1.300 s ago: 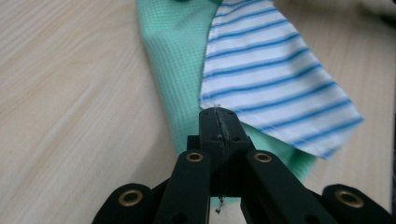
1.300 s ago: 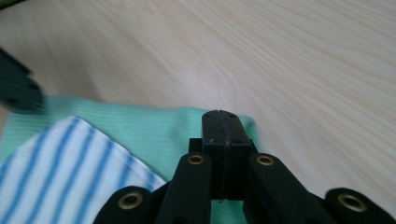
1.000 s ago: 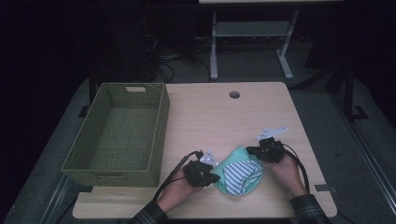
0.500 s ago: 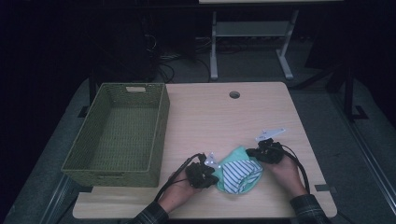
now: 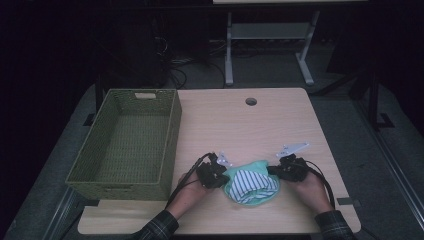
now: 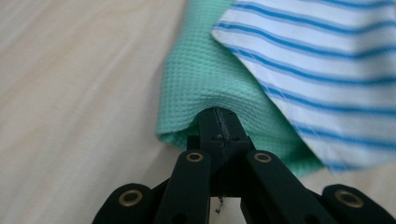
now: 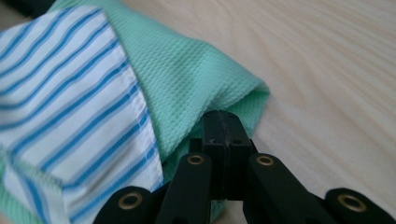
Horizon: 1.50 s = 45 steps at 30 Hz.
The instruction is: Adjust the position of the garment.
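Nearest, at the table's [image 5: 300, 120] front edge: left gripper [image 5: 218, 176] clamped on the nine-o'clock edge of the green cloth [image 5: 252, 198], jaws pinched tight on the fold. Right gripper [image 5: 282, 171] likewise closed on the cloth's two-o'clock corner. Striped cloth [image 5: 252, 182] lying on top of the green one, between the two grippers. Farther off, at ten o'clock: woven green basket [image 5: 170, 135], well apart from the cloths.

Tongs [image 6: 219, 122] clamped on green cloth [image 6: 205, 84] edge
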Available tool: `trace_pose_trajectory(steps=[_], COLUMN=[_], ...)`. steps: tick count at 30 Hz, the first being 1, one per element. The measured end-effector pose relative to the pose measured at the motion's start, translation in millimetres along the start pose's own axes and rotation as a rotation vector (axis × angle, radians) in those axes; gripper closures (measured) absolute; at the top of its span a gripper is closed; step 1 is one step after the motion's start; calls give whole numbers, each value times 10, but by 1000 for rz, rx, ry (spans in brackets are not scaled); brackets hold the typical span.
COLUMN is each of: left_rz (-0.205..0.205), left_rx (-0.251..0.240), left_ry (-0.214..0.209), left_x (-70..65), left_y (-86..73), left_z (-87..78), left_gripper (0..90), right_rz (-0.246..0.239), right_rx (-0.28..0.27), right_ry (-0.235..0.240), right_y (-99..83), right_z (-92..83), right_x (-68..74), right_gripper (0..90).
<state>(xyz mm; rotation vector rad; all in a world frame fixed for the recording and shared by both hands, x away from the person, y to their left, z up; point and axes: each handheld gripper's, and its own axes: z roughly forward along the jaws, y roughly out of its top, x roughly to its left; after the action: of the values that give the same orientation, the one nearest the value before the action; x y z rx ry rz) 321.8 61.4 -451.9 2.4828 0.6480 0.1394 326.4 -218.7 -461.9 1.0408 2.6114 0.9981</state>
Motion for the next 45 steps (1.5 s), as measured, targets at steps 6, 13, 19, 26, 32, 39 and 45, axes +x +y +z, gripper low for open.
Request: trace_pose_trajectory(steps=[6, 13, 19, 26, 32, 39, 45], left_rz=[-39, -68, -87, -102, -130, -106, -121], left_rx=[-21, -42, -75, -91, -117, -80, -98], left_ry=[0, 24, 3, -17, -31, -56, -78], left_x=[140, 283, 304, 268, 247, 231, 236], left_y=[31, 79, 41, -26, -51, -83, -93], left_z=[35, 61, -115, -247, -293, -315, -347], left_gripper=[897, 896, 895, 859, 767, 513, 434], right_rz=[-14, -46, -14, 25, 19, 0, -12], right_rx=[8, 0, -69, -83, -63, -42, -36], right_ry=[14, 24, -12, -49, -35, -6, 11], right_y=[-85, -132, -82, 8, 34, -8, -85], right_z=[-65, -122, -261, -160, -2, -4, -60], right_x=[93, 213, 83, -205, -238, -142, -54], right_gripper=[897, 896, 896, 896, 896, 896, 896])
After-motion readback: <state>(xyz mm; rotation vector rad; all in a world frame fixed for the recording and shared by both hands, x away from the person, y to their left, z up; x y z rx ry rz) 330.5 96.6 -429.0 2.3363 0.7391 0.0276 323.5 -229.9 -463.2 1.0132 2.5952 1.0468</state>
